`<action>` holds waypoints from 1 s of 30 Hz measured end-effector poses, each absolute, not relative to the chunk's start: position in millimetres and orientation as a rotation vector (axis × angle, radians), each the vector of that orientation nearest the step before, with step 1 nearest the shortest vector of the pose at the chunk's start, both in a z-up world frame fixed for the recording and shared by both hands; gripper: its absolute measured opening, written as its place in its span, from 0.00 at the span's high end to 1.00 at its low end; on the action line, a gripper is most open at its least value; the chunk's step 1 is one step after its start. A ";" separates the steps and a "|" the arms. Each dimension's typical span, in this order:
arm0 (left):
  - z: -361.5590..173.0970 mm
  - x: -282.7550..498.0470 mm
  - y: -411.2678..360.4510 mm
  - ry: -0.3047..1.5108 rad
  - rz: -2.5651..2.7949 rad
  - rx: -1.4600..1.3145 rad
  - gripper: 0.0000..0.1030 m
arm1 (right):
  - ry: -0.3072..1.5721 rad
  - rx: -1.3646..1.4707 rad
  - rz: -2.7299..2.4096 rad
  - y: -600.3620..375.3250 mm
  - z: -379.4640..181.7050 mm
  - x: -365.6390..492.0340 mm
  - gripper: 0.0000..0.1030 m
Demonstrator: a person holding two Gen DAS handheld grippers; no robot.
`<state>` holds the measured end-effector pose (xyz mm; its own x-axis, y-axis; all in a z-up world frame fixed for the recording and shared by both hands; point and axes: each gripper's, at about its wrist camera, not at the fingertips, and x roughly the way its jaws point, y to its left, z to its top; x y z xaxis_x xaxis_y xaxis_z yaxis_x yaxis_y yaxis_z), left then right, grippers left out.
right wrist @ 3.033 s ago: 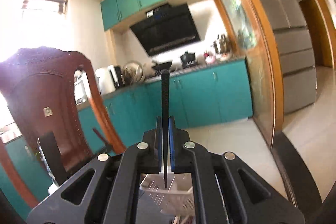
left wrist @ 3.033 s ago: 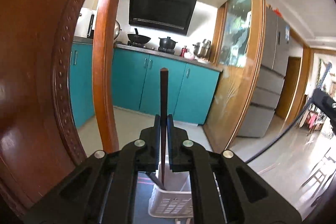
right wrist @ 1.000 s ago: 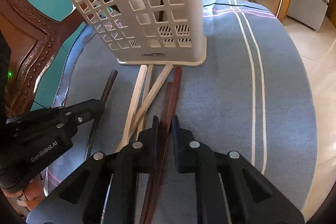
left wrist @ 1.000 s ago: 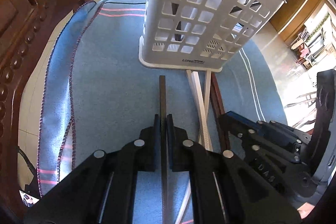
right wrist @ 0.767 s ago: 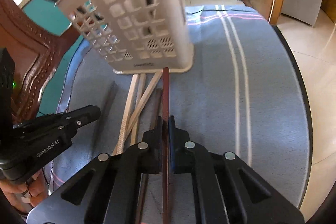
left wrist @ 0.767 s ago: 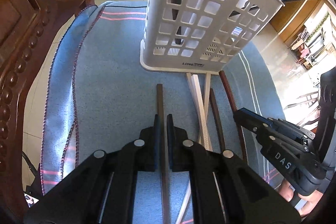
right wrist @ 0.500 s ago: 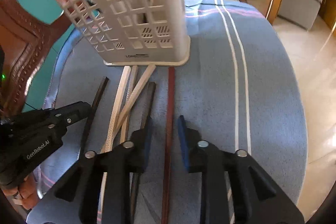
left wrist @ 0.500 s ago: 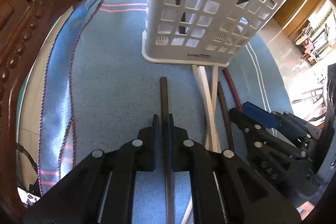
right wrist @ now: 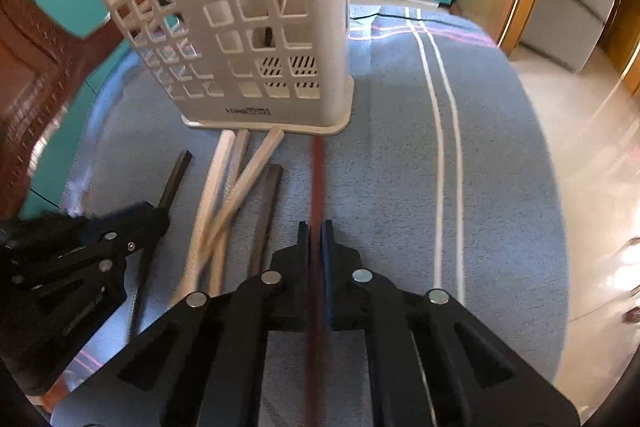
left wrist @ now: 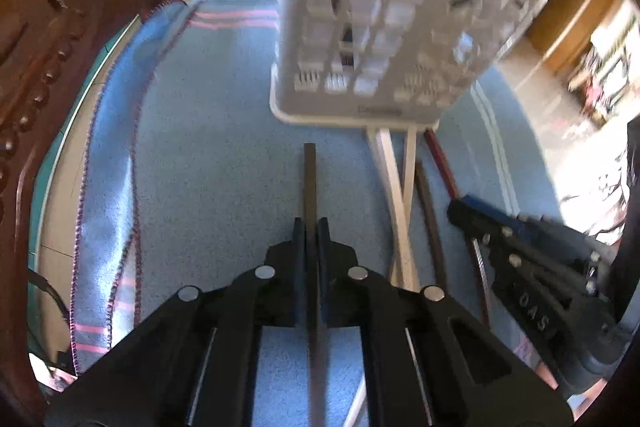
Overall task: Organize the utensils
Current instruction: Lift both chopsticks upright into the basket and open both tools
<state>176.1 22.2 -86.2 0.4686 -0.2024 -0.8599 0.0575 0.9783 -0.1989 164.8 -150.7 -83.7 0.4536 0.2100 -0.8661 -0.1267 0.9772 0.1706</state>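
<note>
While both tongs are pinched on chopsticks, the main risk is slippage: each stick is gripped partway along its length, so tilting it upright could let it pivot or slide free. The left tongs (left wrist: 311,227) are pressed onto a dark chopstick (left wrist: 309,179) whose tip points at the white slotted basket (right wrist: 240,27), apart from its base. The right tongs (right wrist: 315,231) pinch a red-brown chopstick (right wrist: 317,179) whose tip reaches the basket's foot; lifting it carelessly could nudge the basket or disturb the pale chopsticks (right wrist: 224,195) and another dark stick (right wrist: 266,211) lying crossed between the two tongs on the blue cloth (right wrist: 400,147) over the tabletop. Through the basket's openings, at least one dark upright item shows; its contents are otherwise unclear.
</note>
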 end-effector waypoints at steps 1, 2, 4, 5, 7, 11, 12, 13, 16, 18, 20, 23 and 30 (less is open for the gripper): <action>-77.5 173.1 24.9 1.035 -0.155 -0.158 0.93 | 1.062 0.089 0.213 -151.6 -79.7 163.4 0.94; -69.8 170.1 27.2 1.002 -0.153 -0.162 0.93 | 1.034 0.089 0.218 -152.5 -72.7 160.9 0.94; -51.1 163.2 31.9 0.934 -0.153 -0.172 0.93 | 0.987 0.108 0.240 -157.3 -57.0 154.5 0.94; -39.4 157.2 34.5 0.896 -0.165 -0.179 0.93 | 0.960 0.124 0.255 -160.5 -46.1 149.0 0.94; -19.4 144.7 37.6 0.828 -0.190 -0.183 0.93 | 0.912 0.142 0.285 -168.4 -27.1 140.3 0.94; 29.7 108.8 42.7 0.636 -0.202 -0.147 0.93 | 0.799 0.175 0.334 -186.5 14.6 121.5 0.94; 40.8 102.4 45.1 0.596 -0.209 -0.142 0.93 | 0.767 0.184 0.346 -191.8 26.0 115.9 0.94; 52.8 93.9 45.7 0.552 -0.216 -0.140 0.93 | 0.751 0.189 0.351 -191.8 31.9 112.8 0.94; 96.7 65.8 43.7 0.397 -0.251 -0.146 0.93 | 0.689 0.206 0.365 -195.9 55.3 104.3 0.94; 128.7 50.3 47.5 0.274 -0.271 -0.168 0.93 | 0.654 0.214 0.372 -198.7 67.9 102.0 0.94; 153.2 37.6 45.2 0.165 -0.271 -0.204 0.93 | 0.622 0.221 0.379 -199.5 77.7 96.7 0.94; 167.2 46.4 52.3 0.089 -0.225 -0.252 0.93 | 0.616 0.212 0.388 -194.6 76.5 94.7 0.94; 156.6 95.2 58.9 0.123 -0.115 -0.339 0.93 | 0.640 0.173 0.406 -183.0 70.7 94.6 0.94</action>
<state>95.2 58.9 156.6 0.9859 -0.1331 -0.1012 0.0918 0.9367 -0.3379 94.6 -183.0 70.7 0.7273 0.4187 -0.5439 -0.3134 0.9075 0.2796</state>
